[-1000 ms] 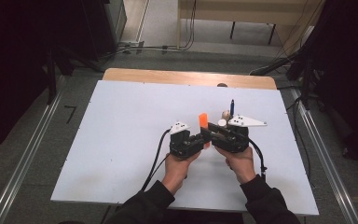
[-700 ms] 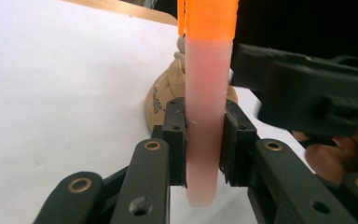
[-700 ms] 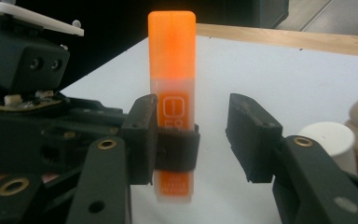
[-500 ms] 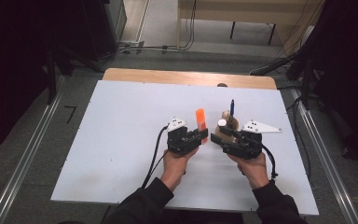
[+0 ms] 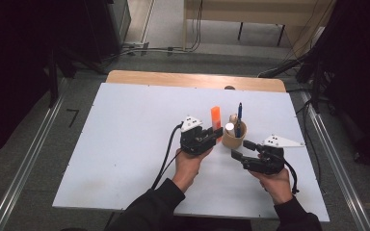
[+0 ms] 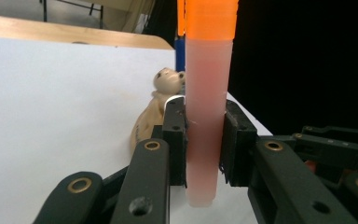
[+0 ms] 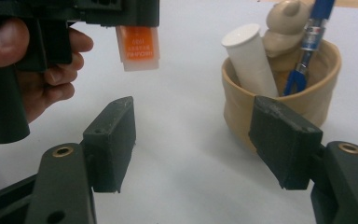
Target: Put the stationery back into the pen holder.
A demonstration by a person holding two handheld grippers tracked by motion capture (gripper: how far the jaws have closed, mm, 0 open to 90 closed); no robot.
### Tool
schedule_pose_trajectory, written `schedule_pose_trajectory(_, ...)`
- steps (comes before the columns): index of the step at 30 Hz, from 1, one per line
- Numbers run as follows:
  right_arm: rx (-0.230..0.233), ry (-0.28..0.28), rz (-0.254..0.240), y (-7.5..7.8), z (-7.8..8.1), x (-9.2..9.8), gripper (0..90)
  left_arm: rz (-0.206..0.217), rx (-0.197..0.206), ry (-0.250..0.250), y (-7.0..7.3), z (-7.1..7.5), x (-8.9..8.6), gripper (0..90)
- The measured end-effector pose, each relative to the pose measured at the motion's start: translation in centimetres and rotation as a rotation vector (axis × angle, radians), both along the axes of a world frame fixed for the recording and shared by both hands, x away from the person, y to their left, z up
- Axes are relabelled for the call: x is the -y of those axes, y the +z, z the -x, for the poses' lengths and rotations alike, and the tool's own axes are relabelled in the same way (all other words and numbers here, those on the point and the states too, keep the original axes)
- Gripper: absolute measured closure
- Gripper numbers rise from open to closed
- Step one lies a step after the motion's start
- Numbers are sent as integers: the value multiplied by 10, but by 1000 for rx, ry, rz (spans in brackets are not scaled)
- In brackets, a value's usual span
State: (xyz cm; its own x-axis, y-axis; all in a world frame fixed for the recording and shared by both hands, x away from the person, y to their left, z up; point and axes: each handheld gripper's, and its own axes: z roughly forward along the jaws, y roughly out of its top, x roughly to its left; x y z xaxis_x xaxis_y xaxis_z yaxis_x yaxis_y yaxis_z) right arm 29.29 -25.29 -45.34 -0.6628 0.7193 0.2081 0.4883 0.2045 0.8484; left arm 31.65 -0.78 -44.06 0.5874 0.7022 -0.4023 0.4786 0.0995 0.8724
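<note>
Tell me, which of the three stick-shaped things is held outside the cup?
The orange marker: the left gripper clamps it upright, while the white tube and blue pen stand inside the beige cup.

Pen cup (image 5: 233,137) blocks between grippers; table (image 5: 135,120) left side free.

Translucent plastic orange marker (image 6: 206,121) – smooth; matt beige ceramic-looking cup (image 7: 279,105); table (image 5: 125,130) white, matt.

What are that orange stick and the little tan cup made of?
The orange stick looks like plastic: a see-through pinkish tube with an opaque orange cap, smooth and slightly frosted. The tan cup looks like matte glazed ceramic or resin, judging by its thick, uneven rim and moulded animal figure; the pictures leave it open.
</note>
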Motion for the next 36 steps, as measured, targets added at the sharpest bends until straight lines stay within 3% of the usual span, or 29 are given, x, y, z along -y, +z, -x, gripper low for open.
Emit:
schedule_pose_trajectory(10,-7,-33,-2,-3,-2,7,301,-52,38,-23,4,-16,30,752)
schedule_pose_trajectory(19,-15,-55,4,-6,-4,11,302,-99,98,-42,-1,-25,55,751)
schedule_pose_trajectory(26,-17,-64,-5,-6,-5,14,304,-184,202,-40,-8,-31,74,751)
schedule_pose_trajectory(36,-19,-64,-12,-6,-4,15,305,-230,188,-19,-16,-39,84,751)
